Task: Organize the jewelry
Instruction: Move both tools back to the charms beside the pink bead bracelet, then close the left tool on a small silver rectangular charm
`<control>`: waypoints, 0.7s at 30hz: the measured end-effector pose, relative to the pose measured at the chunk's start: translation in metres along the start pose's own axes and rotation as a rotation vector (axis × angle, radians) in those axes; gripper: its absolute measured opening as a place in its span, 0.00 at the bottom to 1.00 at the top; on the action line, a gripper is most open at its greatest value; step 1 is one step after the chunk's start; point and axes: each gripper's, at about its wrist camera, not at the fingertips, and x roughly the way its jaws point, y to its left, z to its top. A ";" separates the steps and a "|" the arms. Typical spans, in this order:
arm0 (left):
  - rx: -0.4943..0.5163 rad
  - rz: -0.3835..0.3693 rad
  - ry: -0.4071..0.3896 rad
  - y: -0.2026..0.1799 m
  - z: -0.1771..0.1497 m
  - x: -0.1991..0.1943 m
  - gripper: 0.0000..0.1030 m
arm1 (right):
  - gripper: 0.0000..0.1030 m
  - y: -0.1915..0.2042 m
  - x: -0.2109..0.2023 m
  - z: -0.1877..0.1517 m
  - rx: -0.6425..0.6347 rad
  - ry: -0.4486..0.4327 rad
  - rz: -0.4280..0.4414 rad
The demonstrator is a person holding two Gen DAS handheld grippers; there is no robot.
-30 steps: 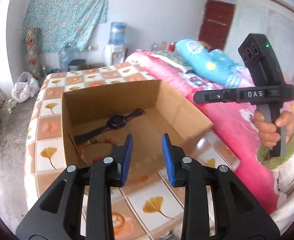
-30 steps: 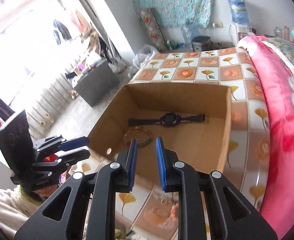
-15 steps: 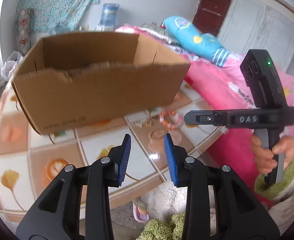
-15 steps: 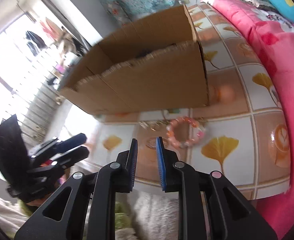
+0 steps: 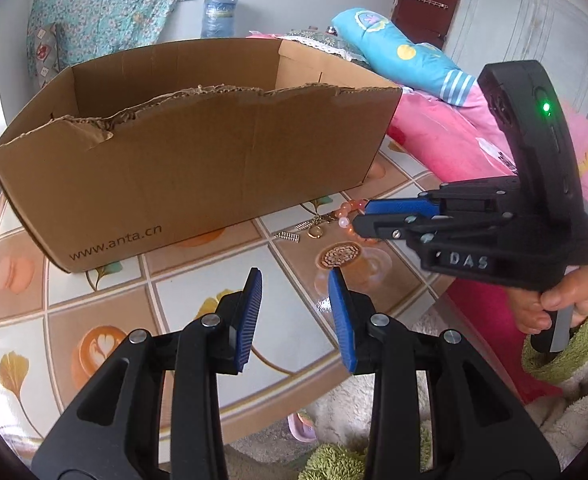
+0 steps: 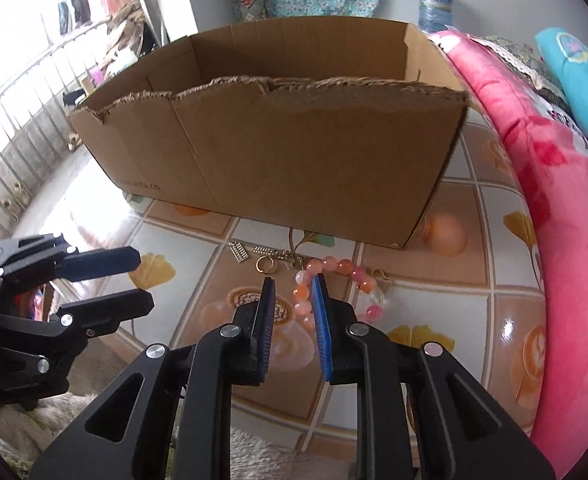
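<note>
Tiled bench [image 6: 422, 288] edge nears us | bead bracelet [image 6: 336, 270] lies before cardboard box [image 6: 294, 152] | our right tool [image 6: 292, 280] narrow, empty above it | left tool [image 5: 295, 276] wider, empty | window rail only in right view

A desk [image 5: 106, 312] covered in a tile-patterned cloth with leaves and coffee cups serves as the landmark. Just beside it lies a bed with a pink quilt [image 6: 566, 216]. Beyond it, a floral cloth [image 5: 106, 4] hangs on the pale wall near a water bottle [image 5: 218, 16]. On the side opposite the bed, daylight enters through barred windows [image 6: 26, 92].
</note>
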 end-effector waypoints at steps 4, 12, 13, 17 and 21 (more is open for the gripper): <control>0.014 0.004 -0.001 -0.001 0.003 0.007 0.32 | 0.15 0.000 0.006 -0.007 0.004 0.027 -0.006; 0.062 0.031 0.006 -0.007 0.016 0.031 0.32 | 0.10 -0.019 -0.005 -0.025 0.083 0.035 0.024; 0.068 0.038 0.010 -0.007 0.018 0.035 0.32 | 0.10 -0.021 -0.007 -0.026 0.088 0.034 0.030; 0.095 0.073 0.029 -0.007 0.024 0.050 0.30 | 0.10 -0.026 -0.009 -0.031 0.101 0.027 0.057; 0.112 0.087 0.060 -0.008 0.024 0.059 0.22 | 0.10 -0.033 -0.014 -0.033 0.127 0.005 0.087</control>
